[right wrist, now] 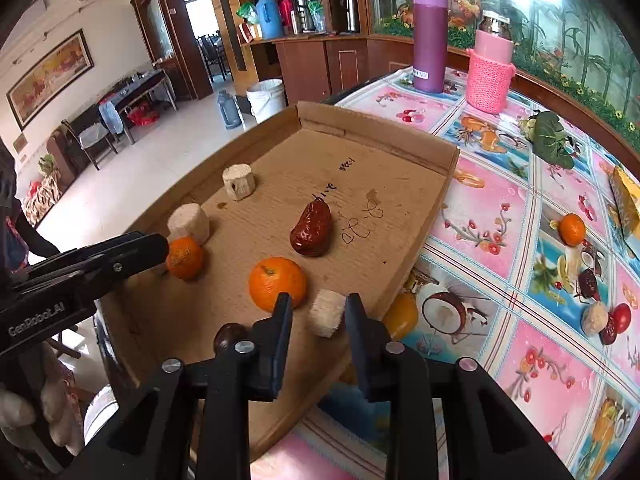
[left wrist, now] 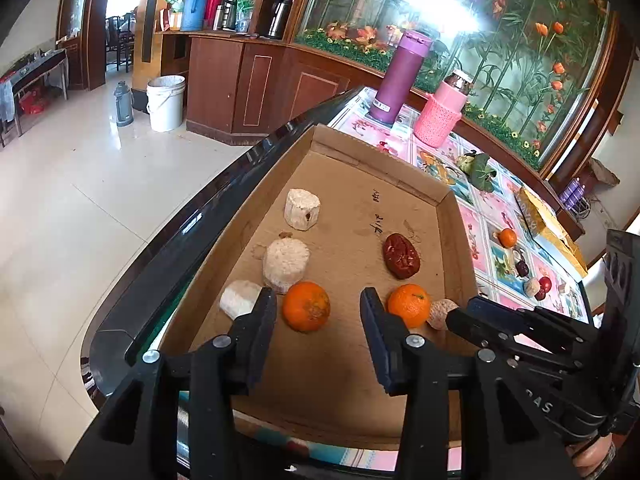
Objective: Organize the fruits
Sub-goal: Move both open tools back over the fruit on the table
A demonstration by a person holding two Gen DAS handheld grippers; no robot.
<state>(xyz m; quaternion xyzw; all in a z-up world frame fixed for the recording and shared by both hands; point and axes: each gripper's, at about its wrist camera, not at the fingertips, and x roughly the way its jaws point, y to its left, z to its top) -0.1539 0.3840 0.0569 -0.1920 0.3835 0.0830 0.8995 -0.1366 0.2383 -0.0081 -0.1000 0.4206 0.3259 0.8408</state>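
Observation:
A shallow cardboard tray (left wrist: 452, 240) (right wrist: 400, 152) holds two oranges, a red date (left wrist: 401, 256) (right wrist: 311, 229) and several pale chunks. My left gripper (left wrist: 316, 312) (right wrist: 160, 246) stands open around one orange (left wrist: 306, 306) (right wrist: 185, 258), with a gap on the orange's right side. The other orange (left wrist: 409, 305) (right wrist: 278, 282) lies just beyond its right finger. My right gripper (right wrist: 319, 308) (left wrist: 460, 316) stands open around a pale chunk (right wrist: 327, 314) (left wrist: 442, 313) at the tray's near edge, with a gap on the chunk's left. A dark round fruit (right wrist: 230, 336) lies beside its left finger.
On the flowered tablecloth (right wrist: 480, 216) to the right lie a loose orange (right wrist: 572, 230), a dark date (right wrist: 588, 284), a pale chunk (right wrist: 595, 320) and a red fruit (right wrist: 621, 318). A purple bottle (right wrist: 430, 36), a pink-sleeved bottle (right wrist: 490, 76) and a green vegetable (right wrist: 552, 140) stand behind.

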